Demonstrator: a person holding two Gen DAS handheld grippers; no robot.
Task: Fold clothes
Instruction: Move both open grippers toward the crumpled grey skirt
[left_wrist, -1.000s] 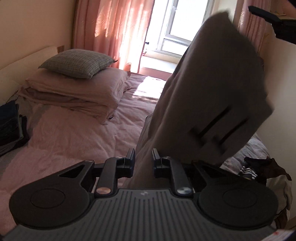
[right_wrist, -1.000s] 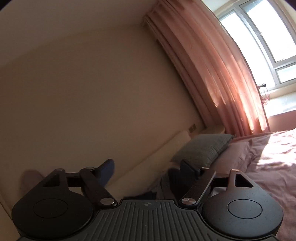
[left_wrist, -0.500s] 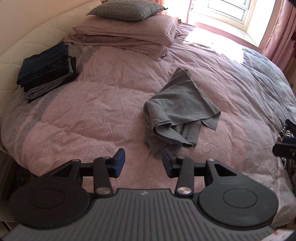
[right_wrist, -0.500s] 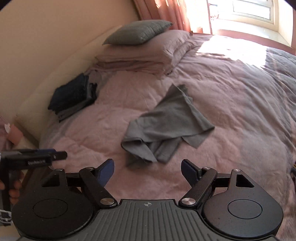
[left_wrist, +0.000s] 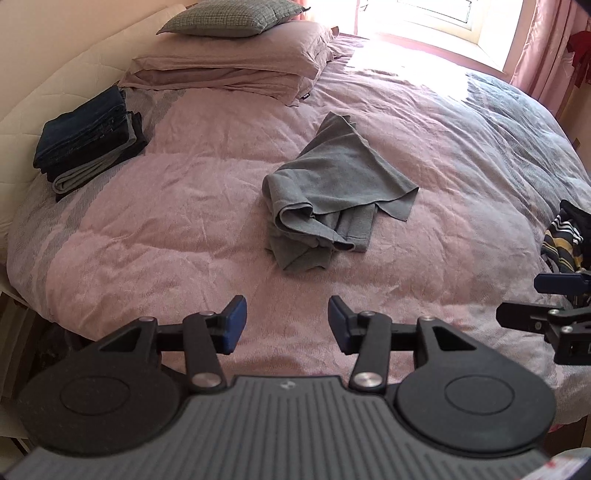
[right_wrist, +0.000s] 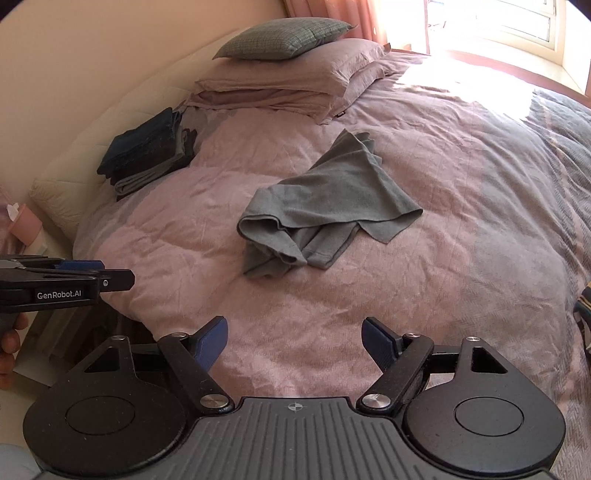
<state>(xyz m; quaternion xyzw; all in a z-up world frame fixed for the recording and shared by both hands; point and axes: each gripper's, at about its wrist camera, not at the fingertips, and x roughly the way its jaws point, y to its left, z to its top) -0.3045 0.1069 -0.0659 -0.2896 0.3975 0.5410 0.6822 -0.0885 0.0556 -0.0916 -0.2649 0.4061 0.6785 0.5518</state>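
Note:
A crumpled grey garment (left_wrist: 332, 195) (right_wrist: 325, 214) lies in a heap on the middle of the pink bedspread (left_wrist: 166, 206) (right_wrist: 461, 229). My left gripper (left_wrist: 287, 323) hovers over the bed's near edge, short of the garment; its jaws are opening and nothing is between them. My right gripper (right_wrist: 294, 341) also hangs over the near edge, open and empty. The left gripper (right_wrist: 92, 275) shows side-on at the left of the right wrist view. The right gripper (left_wrist: 546, 299) shows at the right edge of the left wrist view.
A stack of folded dark clothes (left_wrist: 88, 140) (right_wrist: 147, 155) sits at the bed's left by the headboard. Pillows (left_wrist: 236, 51) (right_wrist: 288, 62) lie at the head. A pile of striped and dark clothes (left_wrist: 565, 236) lies at the right edge. A pink box (right_wrist: 24, 223) stands left of the bed.
The grey garment, hanging in the left gripper a second ago, now lies dropped on the bed. The left jaws have opened. Both grippers have tipped down toward the bed and come lower.

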